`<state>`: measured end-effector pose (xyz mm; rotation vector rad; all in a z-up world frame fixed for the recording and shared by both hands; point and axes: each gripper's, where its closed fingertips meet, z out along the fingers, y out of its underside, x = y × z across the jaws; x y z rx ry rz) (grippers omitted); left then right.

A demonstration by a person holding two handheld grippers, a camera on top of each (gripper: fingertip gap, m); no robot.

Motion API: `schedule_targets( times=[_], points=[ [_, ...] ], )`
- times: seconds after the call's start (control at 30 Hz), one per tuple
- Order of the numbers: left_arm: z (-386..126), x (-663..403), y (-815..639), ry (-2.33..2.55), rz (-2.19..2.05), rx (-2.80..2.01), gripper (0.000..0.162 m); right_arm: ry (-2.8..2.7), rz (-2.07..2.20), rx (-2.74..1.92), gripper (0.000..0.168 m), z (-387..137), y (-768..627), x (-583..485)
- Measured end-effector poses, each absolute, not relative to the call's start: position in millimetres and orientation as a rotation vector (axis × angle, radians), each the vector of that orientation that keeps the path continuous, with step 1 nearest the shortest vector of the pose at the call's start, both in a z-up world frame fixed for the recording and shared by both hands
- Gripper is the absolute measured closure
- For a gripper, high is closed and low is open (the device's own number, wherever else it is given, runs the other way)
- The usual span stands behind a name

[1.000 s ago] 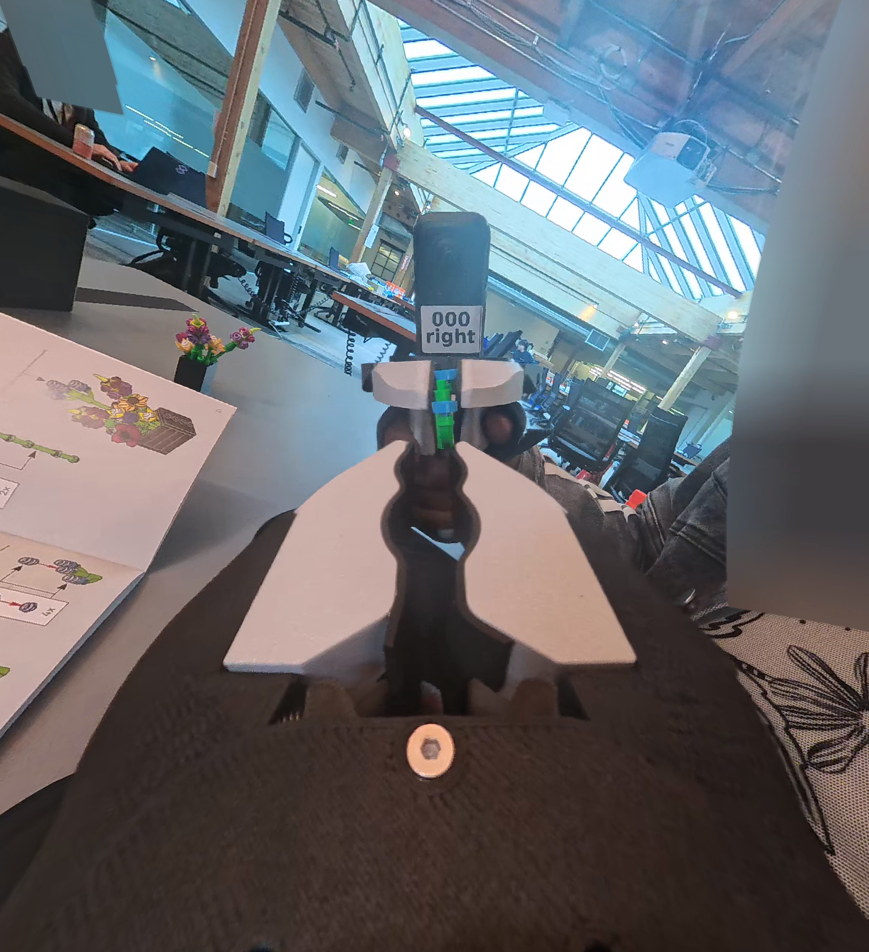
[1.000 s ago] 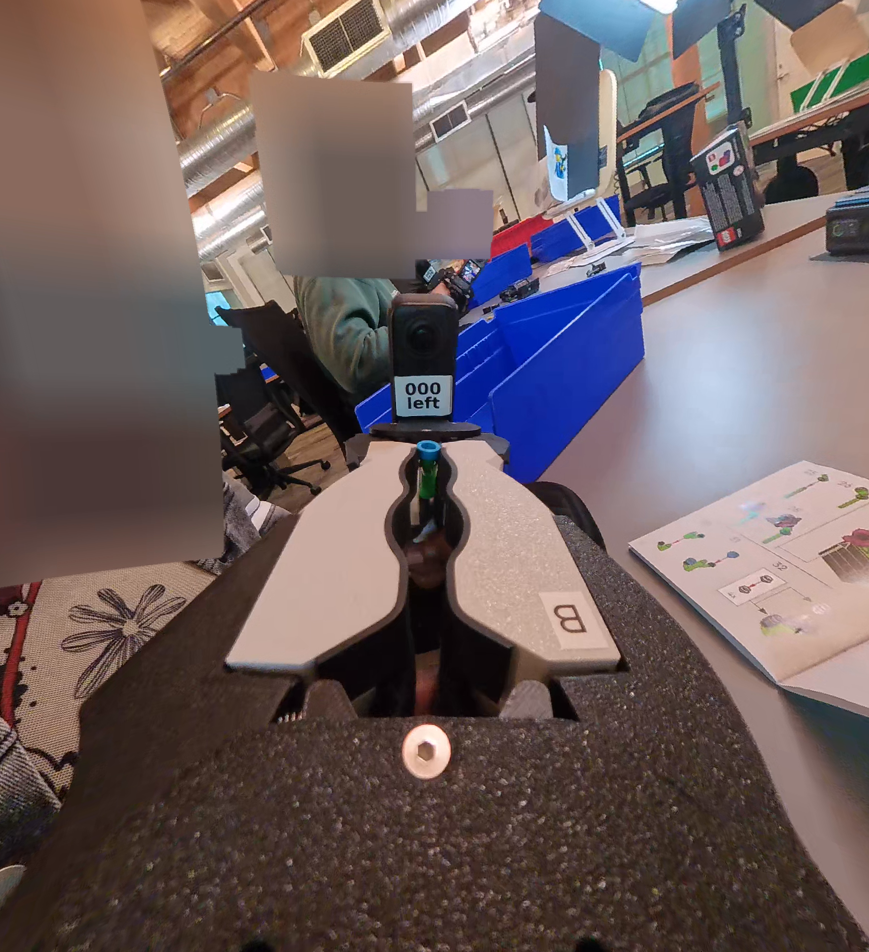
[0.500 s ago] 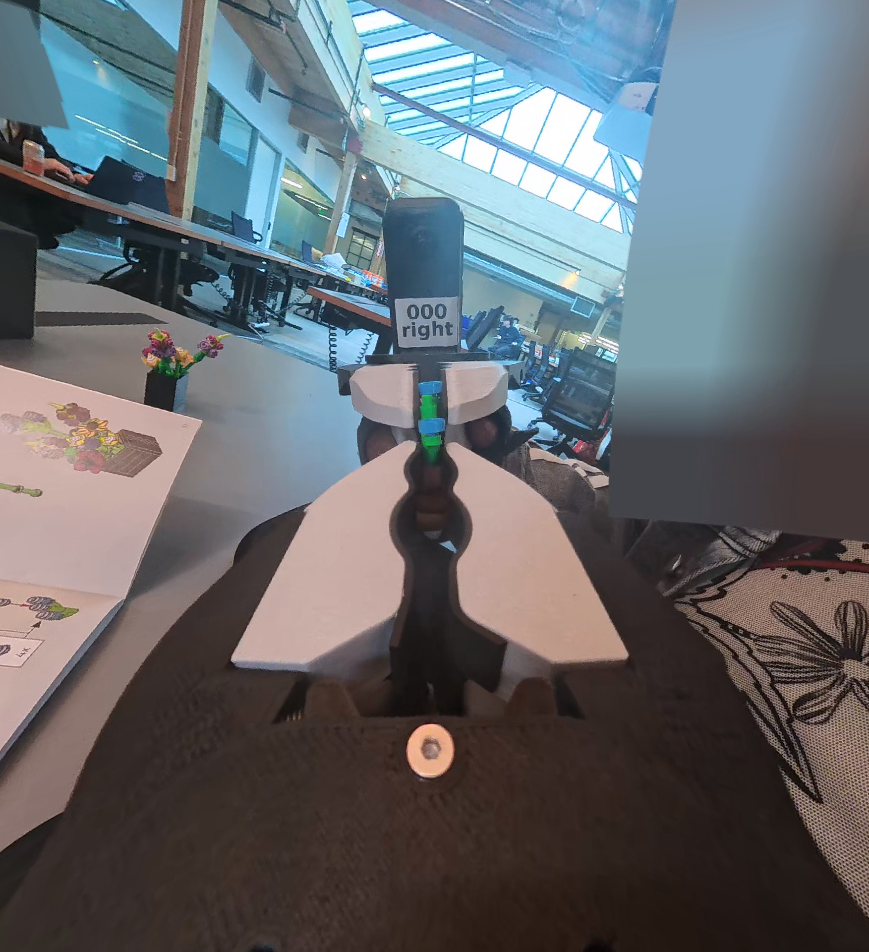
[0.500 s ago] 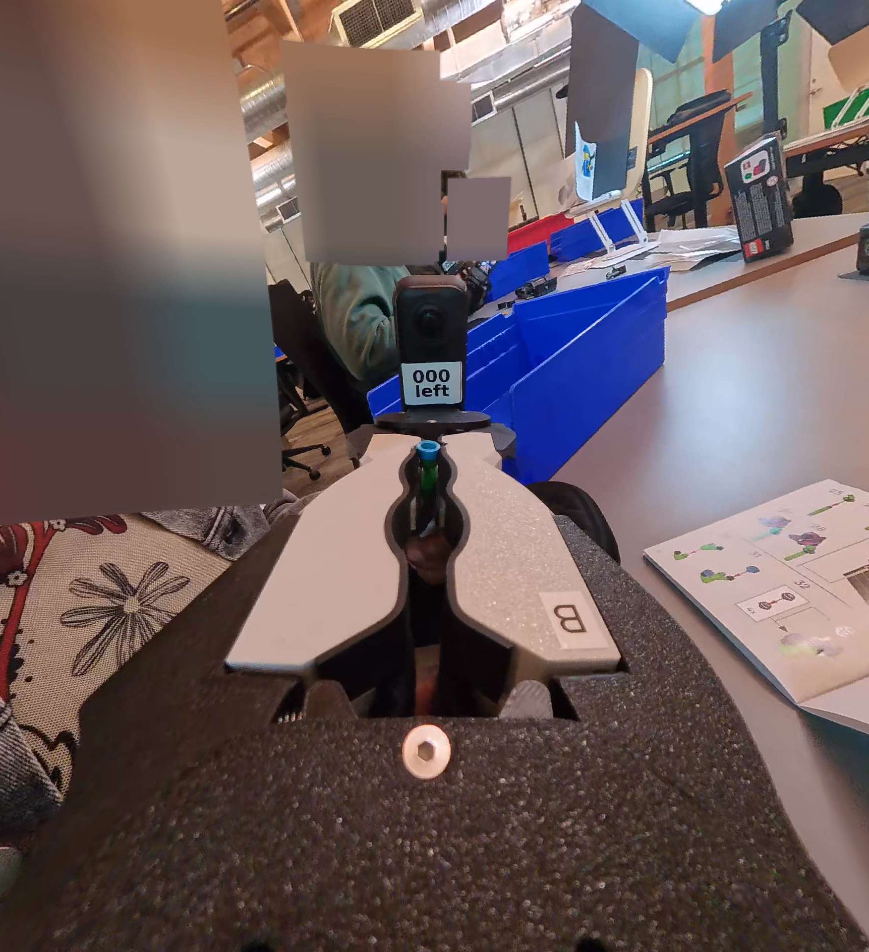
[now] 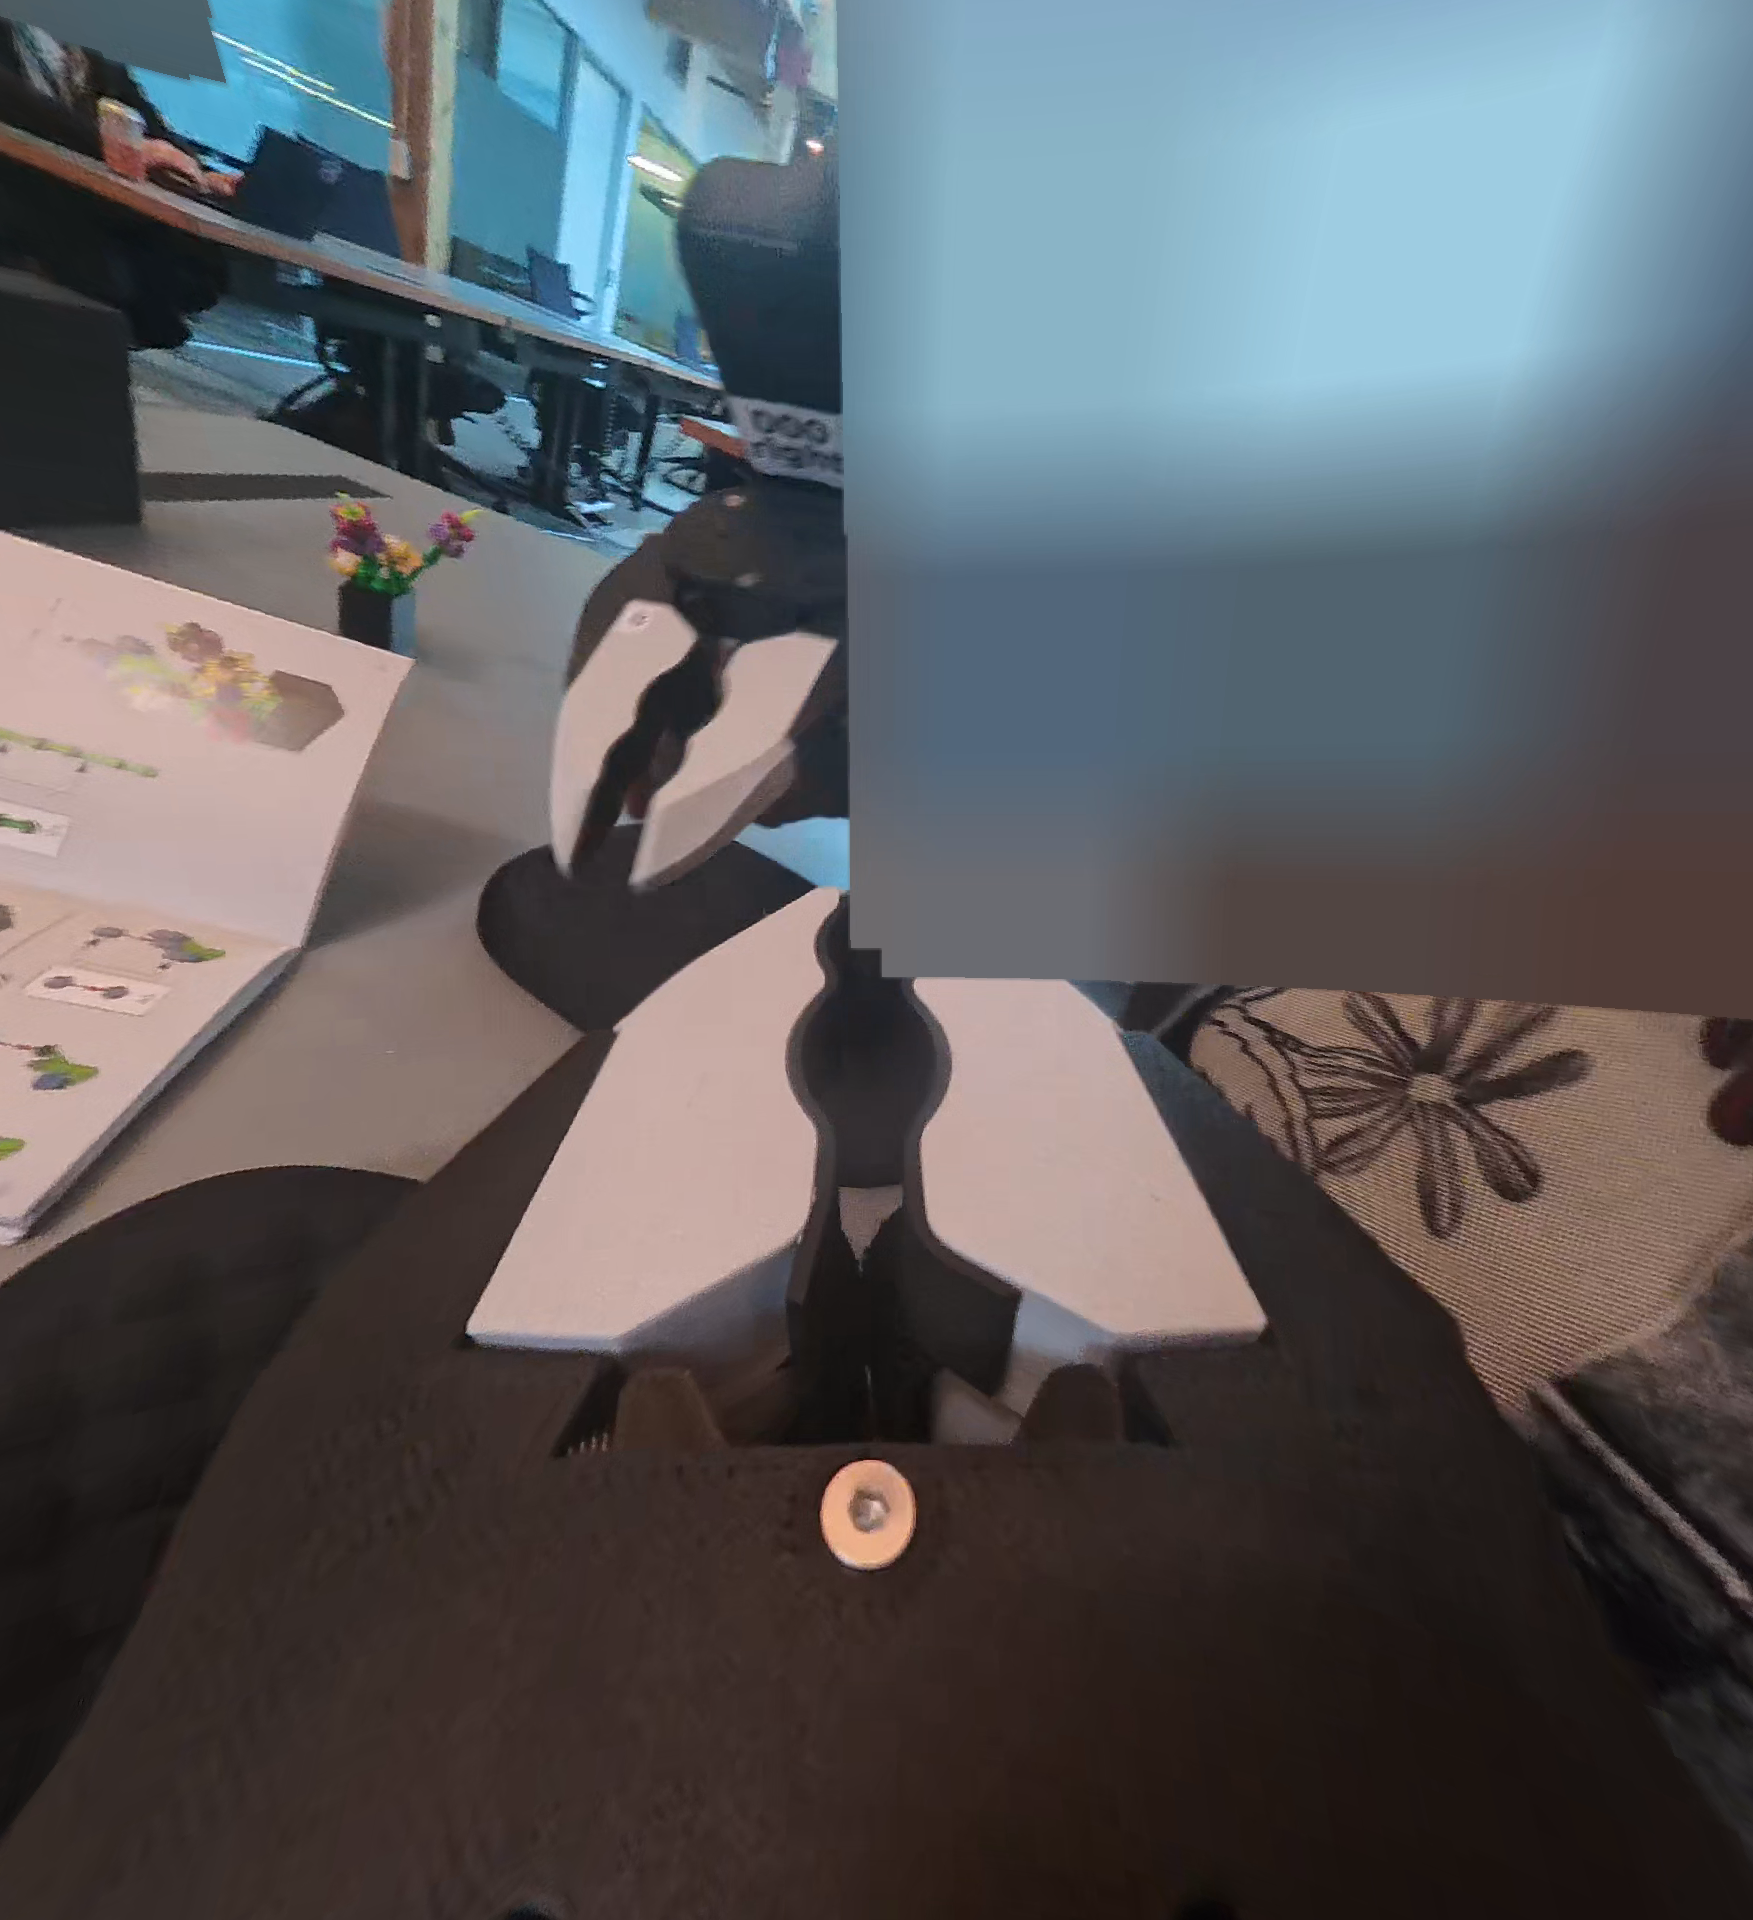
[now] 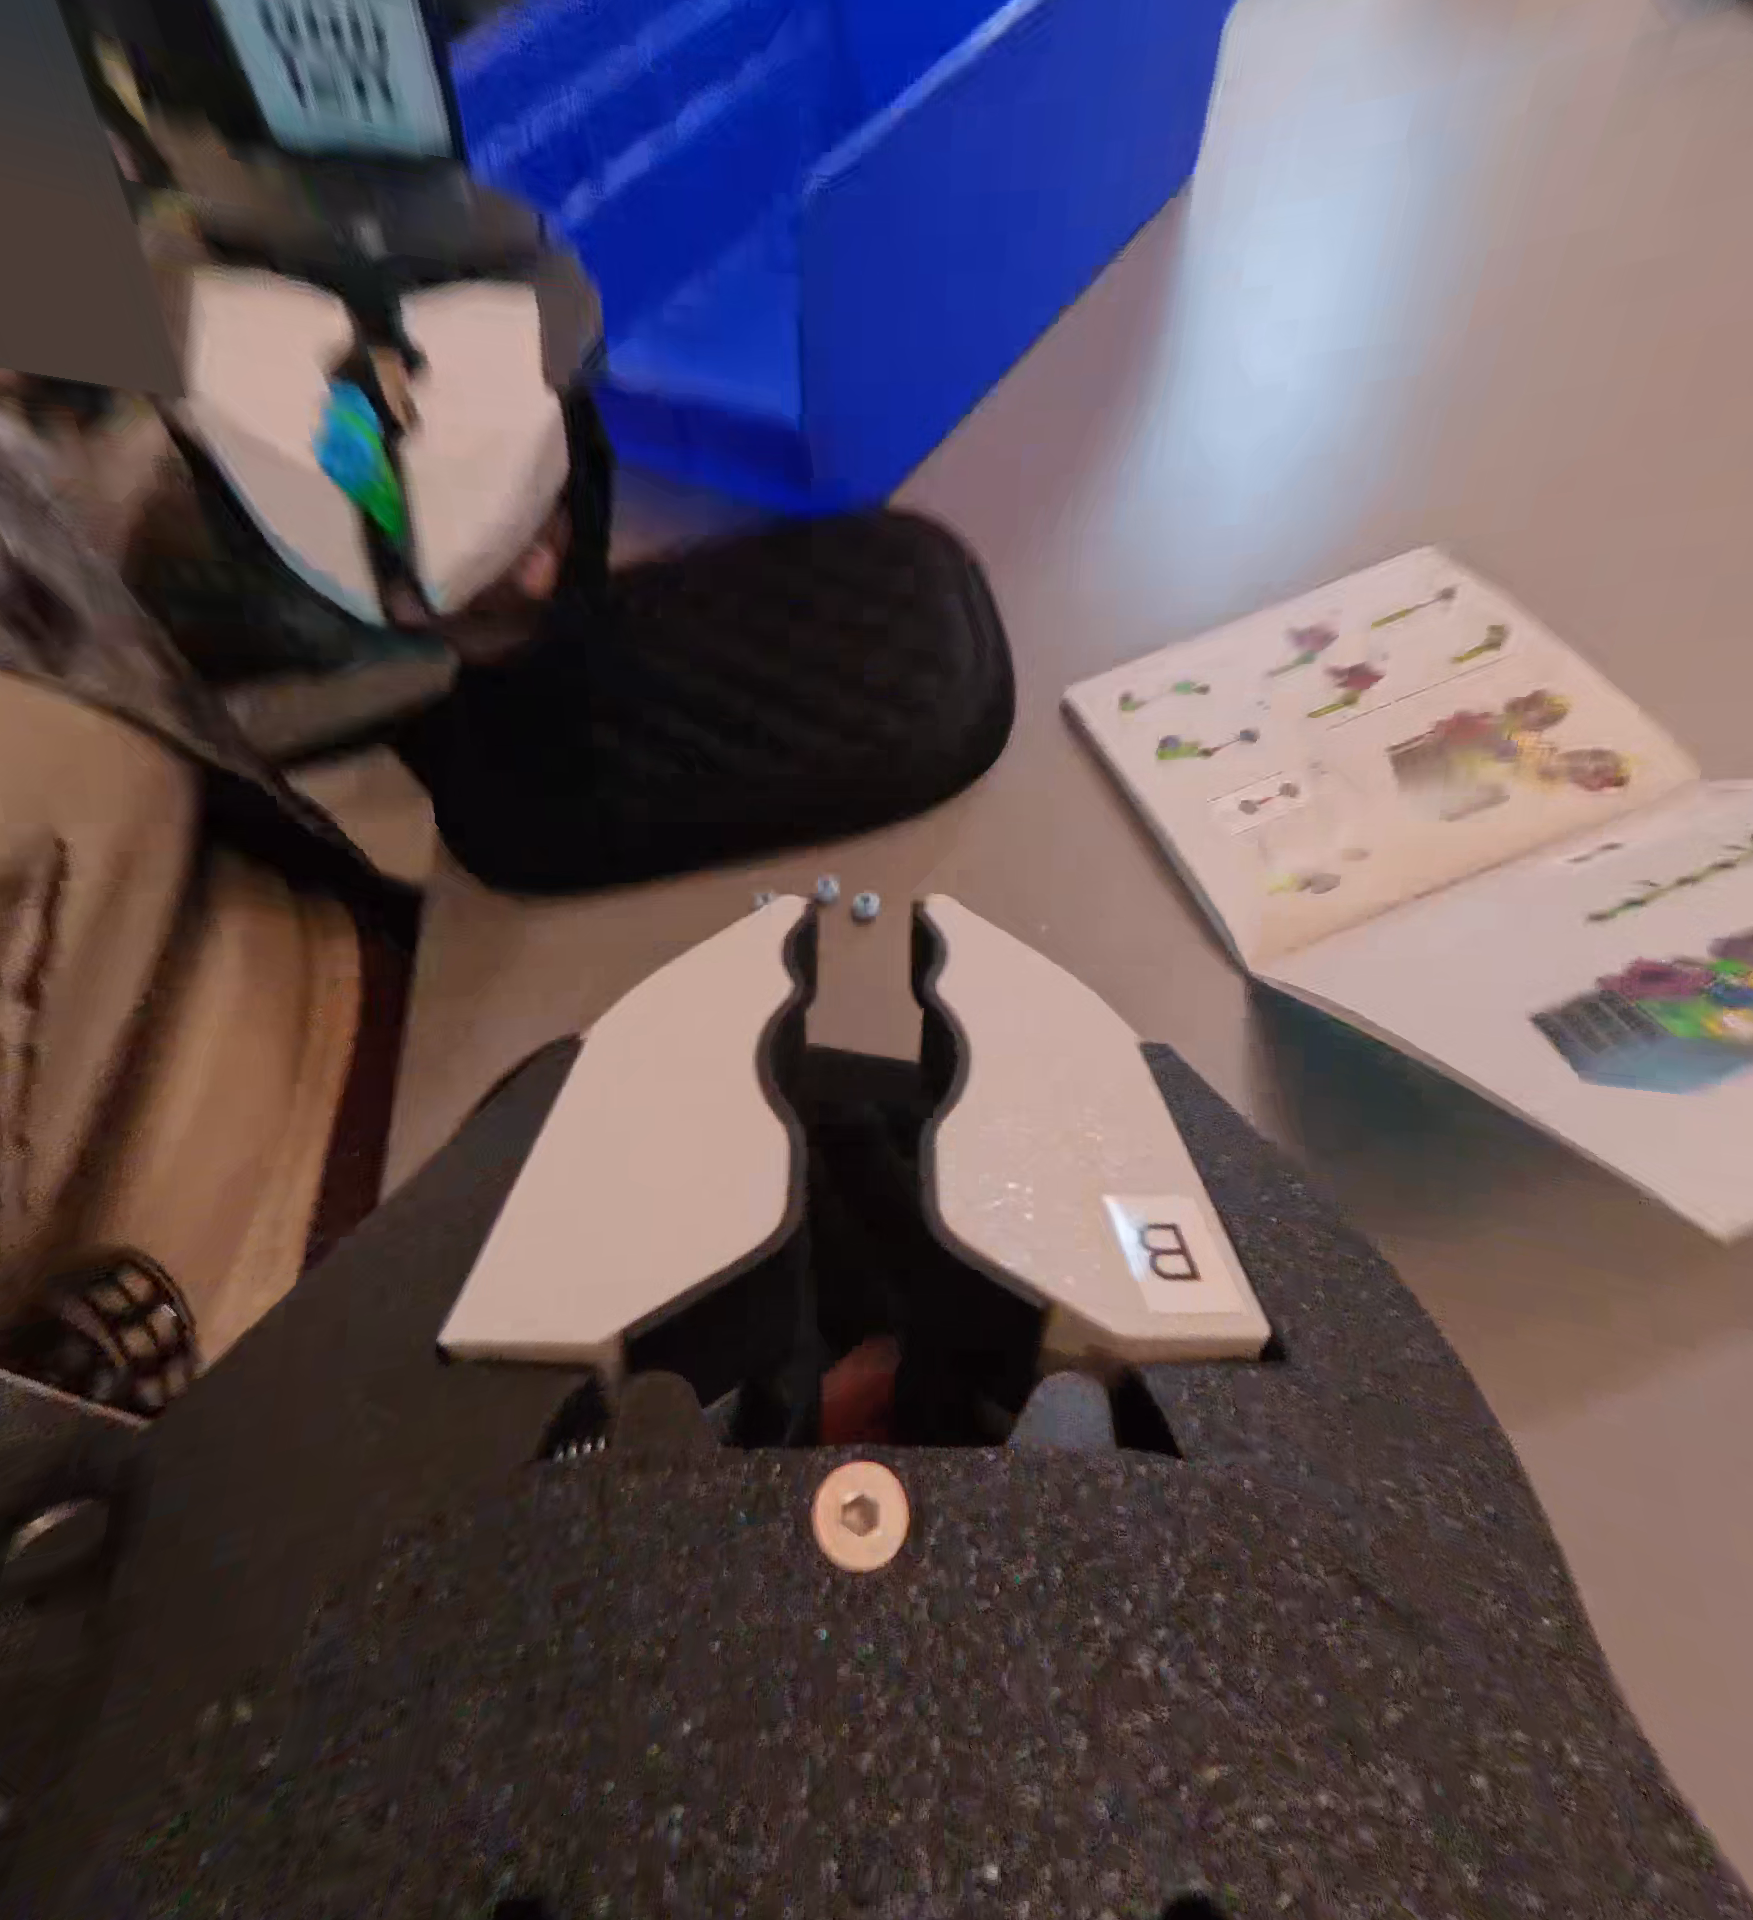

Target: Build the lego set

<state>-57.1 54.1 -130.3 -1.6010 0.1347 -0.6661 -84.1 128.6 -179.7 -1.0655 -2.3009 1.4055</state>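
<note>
Stem (image 6: 358, 468) sits clamped in left hand-held gripper (image 6: 404, 606), right hand-held gripper (image 6: 861, 920) spread apart

On the desk (image 6: 1474, 312), I see the open booklet (image 6: 1454, 831) lying to the right of my right gripper (image 6: 861, 914). Three small studs (image 6: 828, 889) sit just before its jaws. A pad (image 6: 747, 707) lies behind them, and a bin (image 6: 851, 208) stands behind the pad. From my left gripper (image 5: 851, 935), a small flower model (image 5: 384, 566) stands behind the booklet.
</note>
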Motion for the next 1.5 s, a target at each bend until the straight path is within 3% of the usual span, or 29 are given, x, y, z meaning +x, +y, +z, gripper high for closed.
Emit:
schedule_targets(
  times=[0.07, 0.23, 0.67, 0.87, 1.07, 1.17, 1.23, 1.4, 1.5],
  points=[
    [-134, -50, 52, 0.167, -0.7, -1.617, 0.157, -2.406, 1.298, -0.994, 0.162, -195, 117, -86],
    [-139, -47, 55, 0.184, -0.692, -1.651, 0.157, -2.594, 1.072, -0.902, 0.157, -227, 103, -96],
    [-136, -53, 54, 0.132, -0.761, -1.61, 0.157, -2.648, 0.934, -0.782, 0.156, -239, 95, -103],
    [-136, -51, 54, 0.147, -0.752, -1.622, 0.157, -2.565, 0.954, -0.78, 0.162, -229, 102, -103],
    [-133, -50, 59, 0.184, -0.691, -1.641, 0.157, -2.318, 1.227, -1.088, 0.162, -191, 143, -67],
    [-126, -50, 69, 0.237, -0.64, -1.622, 0.156, -2.287, 1.036, -1.14, 0.162, -207, 172, -44],
    [-121, -48, 78, 0.267, -0.636, -1.612, 0.156, -2.282, 0.894, -1.101, 0.162, -216, 182, -34],
    [-118, -48, 87, 0.271, -0.675, -1.595, 0.156, -2.246, 0.921, -1.1, 0.142, -208, 180, -26],
    [-113, -46, 72, 0.246, -0.716, -1.572, 0.157, -2.219, 0.968, -1.116, 0.142, -197, 181, -26]
  ],
)
